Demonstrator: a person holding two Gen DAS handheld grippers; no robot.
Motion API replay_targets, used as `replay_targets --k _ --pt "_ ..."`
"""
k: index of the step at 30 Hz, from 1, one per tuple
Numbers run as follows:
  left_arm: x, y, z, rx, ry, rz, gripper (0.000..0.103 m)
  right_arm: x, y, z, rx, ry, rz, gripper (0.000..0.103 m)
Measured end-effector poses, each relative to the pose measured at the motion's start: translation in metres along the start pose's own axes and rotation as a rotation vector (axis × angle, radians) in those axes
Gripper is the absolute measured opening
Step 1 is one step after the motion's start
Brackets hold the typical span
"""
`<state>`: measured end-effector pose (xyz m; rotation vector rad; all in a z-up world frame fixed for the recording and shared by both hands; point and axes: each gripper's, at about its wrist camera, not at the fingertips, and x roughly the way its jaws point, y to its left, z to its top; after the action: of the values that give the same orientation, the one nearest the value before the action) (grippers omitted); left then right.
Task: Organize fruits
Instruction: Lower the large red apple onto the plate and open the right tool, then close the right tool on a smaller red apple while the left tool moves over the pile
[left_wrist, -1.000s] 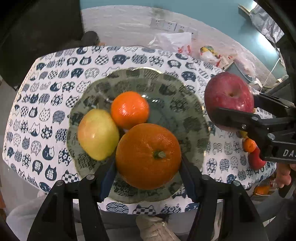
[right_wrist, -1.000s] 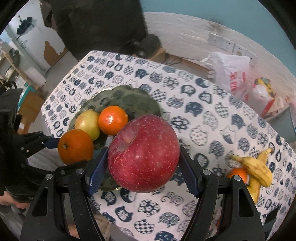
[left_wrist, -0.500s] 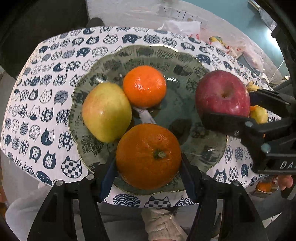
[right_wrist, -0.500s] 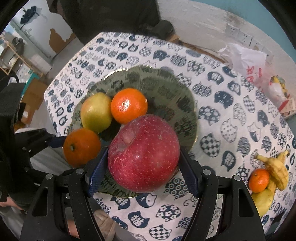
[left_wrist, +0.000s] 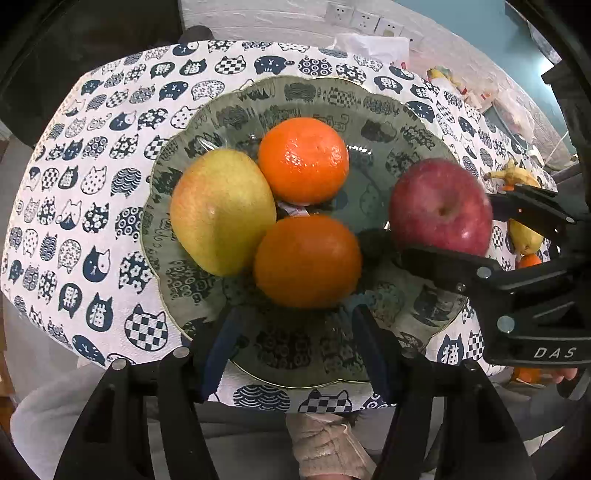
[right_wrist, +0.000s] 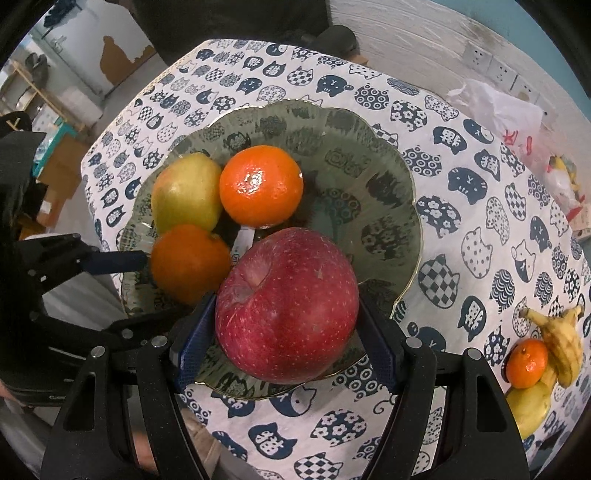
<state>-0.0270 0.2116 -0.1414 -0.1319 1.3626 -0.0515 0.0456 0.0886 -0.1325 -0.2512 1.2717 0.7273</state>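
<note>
Fruits: we find a red apple (right_wrist: 286, 306) clamped in the right tongs (right_wrist: 284, 332), hanging over the near right part of the plate (right_wrist: 388, 199).
Plate contents: a large orange (left_wrist: 307, 260), a smaller orange (left_wrist: 303, 160) and a yellow-green pear (left_wrist: 221, 212) sit bunched together on the left half.
Left tongs (left_wrist: 295, 347): jaws apart, just short of the large orange; we see no pad touching it.
Outlying fruit: a small orange (right_wrist: 526, 363), bananas (right_wrist: 561, 339) and a yellow fruit (right_wrist: 528, 406) lie well apart on the surface (right_wrist: 480, 206), right of the plate.
Step in hand: we judge it to be setting the apple down on the plate.
Method advised: lower onto the bare right half, clear of the large orange; part the jaws only once the apple rests, as it may roll.
Not determinable: whether the apple's underside touches the plate; the item lying between the three fruits (left_wrist: 291, 208) is mostly covered; the yellow fruit is partly cut off.
</note>
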Motion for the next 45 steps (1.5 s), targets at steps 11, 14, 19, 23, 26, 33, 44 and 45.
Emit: replay_targets --k 11,14,19,23,26,33,44,45 --pt "0.004 0.001 -0.002 0.007 0.024 0.021 0.065 -0.002 -0.006 0.0 0.036 -0.005 0.046 0.072" --pt "0.002 -0.001 -0.004 0.011 0.023 0.024 0.065 -0.001 -0.006 0.0 0.03 -0.004 0.041 0.072" --pt "0.002 -0.002 -0.004 0.011 0.024 0.026 0.066 -0.001 -0.006 0.0 0.035 -0.004 0.047 0.072" --pt "0.002 -0.002 -0.005 0.009 0.026 0.025 0.066 -0.002 -0.007 0.0 0.029 -0.006 0.046 0.072" --pt "0.0 -0.003 -0.005 0.01 0.023 0.029 0.066 -0.006 -0.009 0.001 0.048 -0.019 0.054 0.073" --pt "-0.017 -0.019 0.001 0.037 -0.025 0.03 0.072 -0.047 -0.022 -0.003 0.079 -0.105 -0.013 0.074" --pt "-0.04 -0.089 0.004 0.189 -0.076 -0.005 0.077 -0.105 -0.073 -0.047 0.179 -0.126 -0.11 0.079" --pt "-0.04 -0.095 0.004 0.2 -0.075 -0.005 0.077 -0.109 -0.077 -0.05 0.187 -0.126 -0.115 0.079"
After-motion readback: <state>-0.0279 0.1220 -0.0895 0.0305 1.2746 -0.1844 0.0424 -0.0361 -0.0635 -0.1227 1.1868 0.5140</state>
